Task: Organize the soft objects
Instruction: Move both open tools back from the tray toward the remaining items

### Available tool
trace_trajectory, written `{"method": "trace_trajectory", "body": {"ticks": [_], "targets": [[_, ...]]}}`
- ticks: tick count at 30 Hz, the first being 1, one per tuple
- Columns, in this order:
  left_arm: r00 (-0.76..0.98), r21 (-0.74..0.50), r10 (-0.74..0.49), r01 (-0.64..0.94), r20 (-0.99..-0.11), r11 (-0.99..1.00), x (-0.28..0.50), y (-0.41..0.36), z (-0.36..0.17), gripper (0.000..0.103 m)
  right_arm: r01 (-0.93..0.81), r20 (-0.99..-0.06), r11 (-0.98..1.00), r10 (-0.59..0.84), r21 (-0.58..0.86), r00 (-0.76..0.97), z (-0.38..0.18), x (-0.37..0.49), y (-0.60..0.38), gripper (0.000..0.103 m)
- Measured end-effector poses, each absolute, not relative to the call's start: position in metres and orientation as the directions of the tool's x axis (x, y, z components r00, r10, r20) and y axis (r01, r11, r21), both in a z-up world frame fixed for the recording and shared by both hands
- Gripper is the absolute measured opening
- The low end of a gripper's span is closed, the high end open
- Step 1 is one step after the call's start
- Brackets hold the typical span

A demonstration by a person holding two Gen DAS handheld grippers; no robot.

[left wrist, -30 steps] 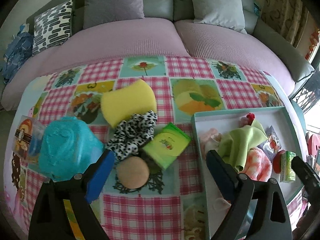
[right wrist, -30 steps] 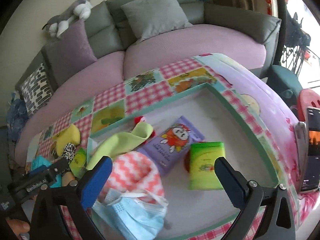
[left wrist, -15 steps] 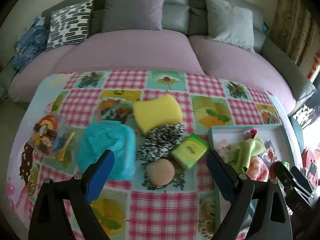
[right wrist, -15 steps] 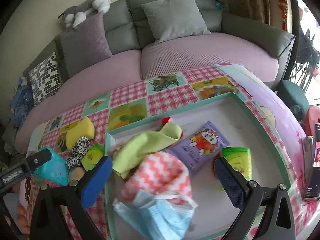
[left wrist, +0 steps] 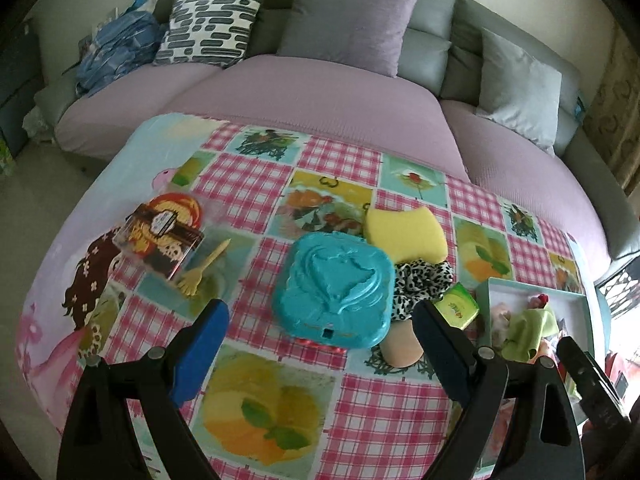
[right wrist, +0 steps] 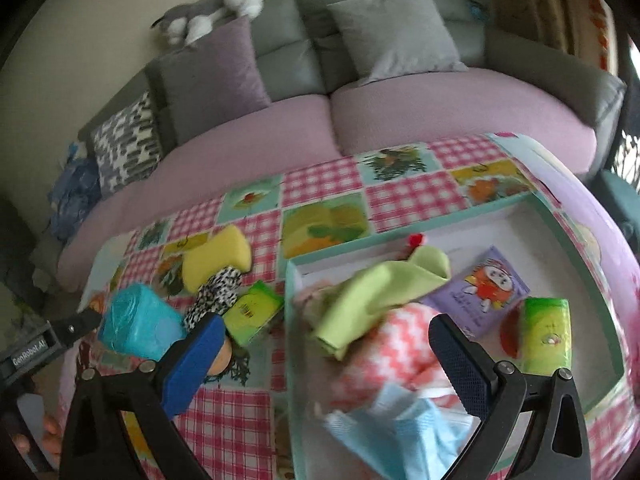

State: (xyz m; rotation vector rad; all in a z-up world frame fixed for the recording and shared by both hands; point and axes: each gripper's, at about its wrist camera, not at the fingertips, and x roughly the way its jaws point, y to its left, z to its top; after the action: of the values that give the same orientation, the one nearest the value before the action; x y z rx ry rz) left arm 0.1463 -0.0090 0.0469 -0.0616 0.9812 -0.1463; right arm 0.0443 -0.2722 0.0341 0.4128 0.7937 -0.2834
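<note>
hovering with fingers spread wide and empty, the left gripper [left wrist: 320, 344] faced the teal pouch [left wrist: 334, 290]; squeezing its middle (gently) seemed best, right gripper [right wrist: 326, 360] likewise agape, holding nothing.

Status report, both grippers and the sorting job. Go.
Left gripper open, empty, above teal case. Right gripper open, empty, over tray. Sponge, scrunchie, puff unsorted on table. Nothing blocking.

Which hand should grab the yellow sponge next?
Probably the left. Its open tongs face the loose items, with the yellow sponge beyond the teal case. The right tongs sit over the tray.
</note>
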Motion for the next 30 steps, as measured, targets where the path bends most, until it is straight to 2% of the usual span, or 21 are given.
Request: {"method": "trace_trajectory", "body": {"ticks": [7,12,15,20,25,30], "targets": [[0.527,-0.157,-0.183,0.095,-0.830,0.983,0.142,-0.004,0.037,0.093,0.303,-0.752,0.932,-0.054,0.198,0.657,0.037,0.066,-0.240,0.103],[0.493,-0.196,-0.223,0.107,-0.841,0.975,0.138,-0.005,0.024,0.096,0.333,-0.820,0.931,-0.073,0.147,0.568,0.030,0.085,-0.234,0.103],[0.473,-0.180,-0.222,0.132,-0.853,0.975,0.136,-0.013,0.019,0.096,0.327,-0.827,0.930,-0.049,0.167,0.561,0.031,0.092,-0.231,0.103],[0.437,-0.143,-0.204,0.170,-0.876,0.975,0.133,-0.031,0.011,0.096,0.311,-0.840,0.946,-0.094,0.092,0.535,0.034,0.102,-0.223,0.101],[0.386,-0.154,-0.215,0.181,-0.897,0.971,0.132,-0.046,0.000,0.096,0.302,-0.848,0.945,-0.054,0.128,0.527,0.029,0.108,-0.226,0.099],[0.365,-0.117,-0.173,0.172,-0.915,0.978,0.130,-0.064,-0.013,0.096,0.307,-0.859,0.944,-0.054,0.122,0.509,0.020,0.110,-0.230,0.096]]}}
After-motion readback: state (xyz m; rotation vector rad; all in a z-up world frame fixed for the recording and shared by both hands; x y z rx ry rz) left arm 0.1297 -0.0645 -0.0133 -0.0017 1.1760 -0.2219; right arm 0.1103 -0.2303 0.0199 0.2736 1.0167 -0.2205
